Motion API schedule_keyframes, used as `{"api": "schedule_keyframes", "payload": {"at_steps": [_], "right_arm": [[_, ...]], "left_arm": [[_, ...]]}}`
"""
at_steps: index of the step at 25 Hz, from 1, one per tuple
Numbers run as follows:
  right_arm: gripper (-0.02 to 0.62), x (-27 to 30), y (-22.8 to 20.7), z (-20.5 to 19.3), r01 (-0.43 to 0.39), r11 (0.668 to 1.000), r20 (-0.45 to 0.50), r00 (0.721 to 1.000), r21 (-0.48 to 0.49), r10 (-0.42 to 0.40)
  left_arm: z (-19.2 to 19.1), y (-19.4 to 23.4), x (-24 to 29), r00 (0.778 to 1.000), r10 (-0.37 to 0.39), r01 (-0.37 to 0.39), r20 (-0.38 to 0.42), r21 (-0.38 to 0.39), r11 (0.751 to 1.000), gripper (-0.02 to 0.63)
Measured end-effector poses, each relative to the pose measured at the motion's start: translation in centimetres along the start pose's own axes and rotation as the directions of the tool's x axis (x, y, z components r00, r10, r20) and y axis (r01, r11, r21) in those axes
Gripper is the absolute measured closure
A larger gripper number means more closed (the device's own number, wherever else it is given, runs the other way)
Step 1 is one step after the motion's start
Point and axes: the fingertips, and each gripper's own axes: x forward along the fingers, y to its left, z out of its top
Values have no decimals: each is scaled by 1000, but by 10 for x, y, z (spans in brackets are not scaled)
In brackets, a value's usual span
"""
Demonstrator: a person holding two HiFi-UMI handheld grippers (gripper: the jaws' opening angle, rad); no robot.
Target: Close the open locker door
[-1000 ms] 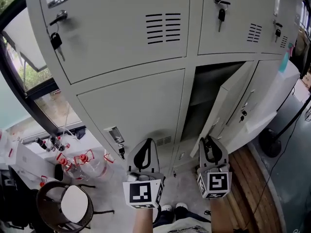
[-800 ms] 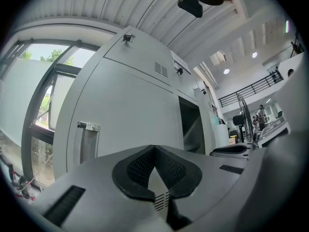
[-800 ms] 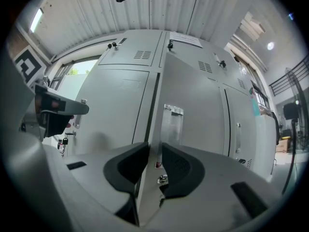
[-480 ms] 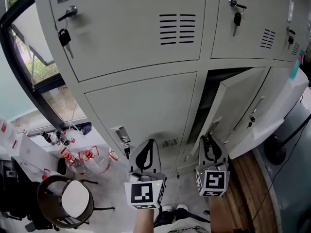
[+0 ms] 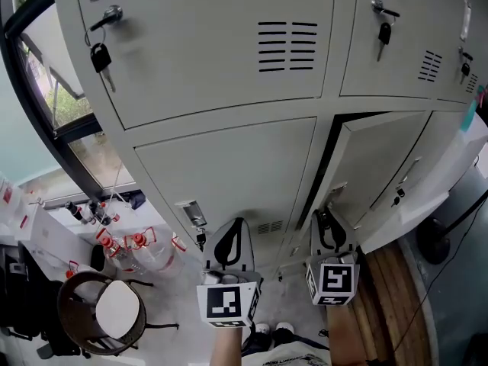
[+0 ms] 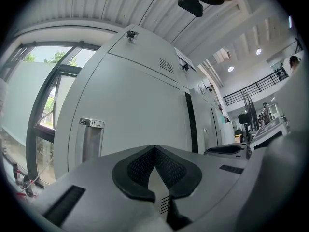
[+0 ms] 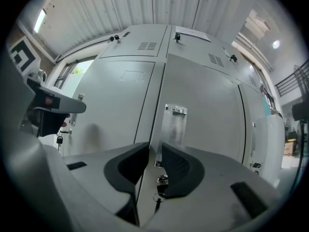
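The light grey metal locker door was in the bottom row, on the right side, and it was almost shut. Only a thin dark gap showed along its left edge.

The right hand-held gripper pointed at that edge of the door. Its jaws were a little way apart and pinched nothing; the door's face showed in the space between them. The left hand-held gripper hung in front of the closed grey door next to it, with its jaws together and nothing in them.

Things could go wrong from here. A hard shove might make the thin metal door bang and bounce back open. A weak one might leave the gap there. The paint looked smooth, so the gripper tips might slide off sideways. They might also bump the small key in its lock, or slip into the gap and get pinched.

The door was flat, smooth, painted metal, shaped like a tall box lid. It had a shiny metal handle plate. The gripper's black pads were curved and looked rubbery, with a tiny net pattern.
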Motion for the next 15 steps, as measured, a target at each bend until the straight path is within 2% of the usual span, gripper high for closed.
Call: {"api": "schedule_keyframes", "payload": {"at_steps": [6,8,15], "right_arm": [[518,10,1,-1,-23,1000,2,1000,12,23],[547,13,3,-2,-33,999,-1,999,21,33],[564,22,7,-2,-63,997,4,998,39,63]], "left_arm": [[2,3,2,1000,16,-16,4,6,1000,606],[2,5,2,1000,21,-21,5,9,1000,606],[9,9,2,999,43,-43,3,29,999,606]]}}
